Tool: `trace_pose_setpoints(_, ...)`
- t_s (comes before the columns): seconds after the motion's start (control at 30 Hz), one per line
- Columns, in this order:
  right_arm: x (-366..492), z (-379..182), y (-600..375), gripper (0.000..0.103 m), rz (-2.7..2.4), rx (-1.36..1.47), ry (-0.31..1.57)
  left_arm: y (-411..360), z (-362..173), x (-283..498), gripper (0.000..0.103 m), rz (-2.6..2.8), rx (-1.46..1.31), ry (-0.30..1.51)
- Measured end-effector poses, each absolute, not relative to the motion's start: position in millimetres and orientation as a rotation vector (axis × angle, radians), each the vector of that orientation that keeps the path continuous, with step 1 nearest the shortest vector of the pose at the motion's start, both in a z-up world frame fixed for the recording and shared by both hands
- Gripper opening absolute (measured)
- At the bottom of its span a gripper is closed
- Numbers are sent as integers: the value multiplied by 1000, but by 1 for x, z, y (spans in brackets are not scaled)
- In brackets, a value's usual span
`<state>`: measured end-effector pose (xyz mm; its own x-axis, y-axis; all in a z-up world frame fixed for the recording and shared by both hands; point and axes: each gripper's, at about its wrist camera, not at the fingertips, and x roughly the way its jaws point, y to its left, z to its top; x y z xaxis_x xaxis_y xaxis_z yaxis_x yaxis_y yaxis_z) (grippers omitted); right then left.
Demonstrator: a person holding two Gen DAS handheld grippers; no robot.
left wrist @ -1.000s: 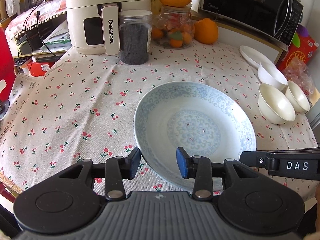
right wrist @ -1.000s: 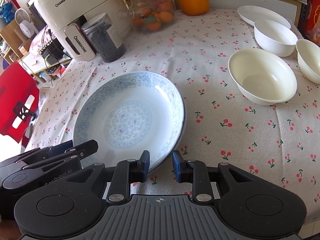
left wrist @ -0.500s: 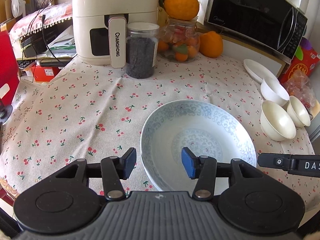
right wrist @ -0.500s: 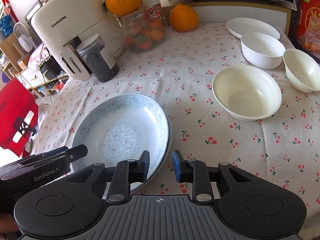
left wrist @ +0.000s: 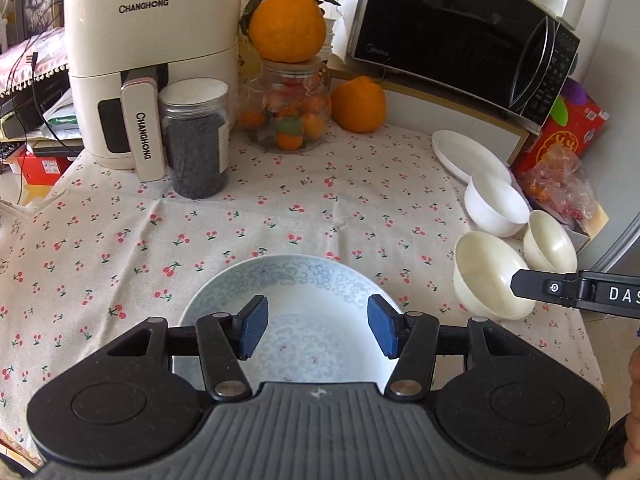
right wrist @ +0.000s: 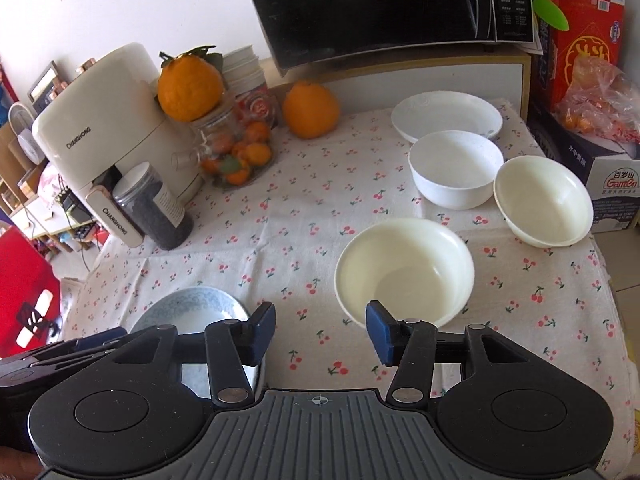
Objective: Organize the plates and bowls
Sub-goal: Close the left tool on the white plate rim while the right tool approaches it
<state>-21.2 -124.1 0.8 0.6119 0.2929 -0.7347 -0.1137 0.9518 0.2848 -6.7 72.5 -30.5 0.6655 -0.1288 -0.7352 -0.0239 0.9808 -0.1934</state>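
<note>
Both tools released, jaws just been opening, nothing between them: left tool (left wrist: 316, 330) over glazed blue-patterned plate (left wrist: 296, 284) lying on cherry-print cloth desk (left wrist: 280, 216), right tool (right wrist: 320, 332) near smooth cream bowl (right wrist: 404, 268), "CHANGHONG" on glossy fryer (left wrist: 148, 60), "DAS" on right tool's side.

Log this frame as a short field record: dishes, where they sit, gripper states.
surface: table with cherry-print cloth
blue plate: near edge, flat on cloth, not gripped
cream bowls: one mid-table, one at right edge
white bowl: behind the cream bowls
white plate: far right, by microwave
left gripper: open, jaws just widened, above blue plate
right gripper: open, jaws just widened, nothing between
</note>
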Motion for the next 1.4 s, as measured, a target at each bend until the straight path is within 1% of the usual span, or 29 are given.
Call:
trace_pose_setpoints(0.13,-5,9,-158,51,190,292,853,55,-21,18,52,-113,-231,853)
trace_pose_setpoints(0.2,2,13,-180,57,140,336,827,44,-16,33,52,-139,-228,841)
trace_pose_setpoints(0.23,5,15,-192,58,115,361,816,38,-16,41,53,-148,-224,844)
trace_pose_setpoints(0.5,42,11,-282,58,-1,625,765,1,-30,106,51,-202,-300,894)
trace_pose_setpoints(0.67,78,-4,-314,58,-72,654,773,-17,-38,148,51,-210,-359,898)
trace_pose_setpoints(0.87,126,-28,-333,59,-66,706,795,-38,-56,200,48,-235,-429,908)
trace_pose_setpoints(1.0,159,-40,-333,56,-43,707,816,-55,-62,229,43,-231,-405,884)
trace_pose_setpoints(1.1,182,-51,-334,53,-26,726,846,-64,-70,248,42,-244,-419,904)
trace_pose_setpoints(1.3,215,-79,-331,54,-13,767,919,-77,-87,268,41,-227,-424,932)
trace_pose_setpoints(1.4,227,-87,-324,54,-11,737,937,-80,-93,276,39,-236,-450,931)
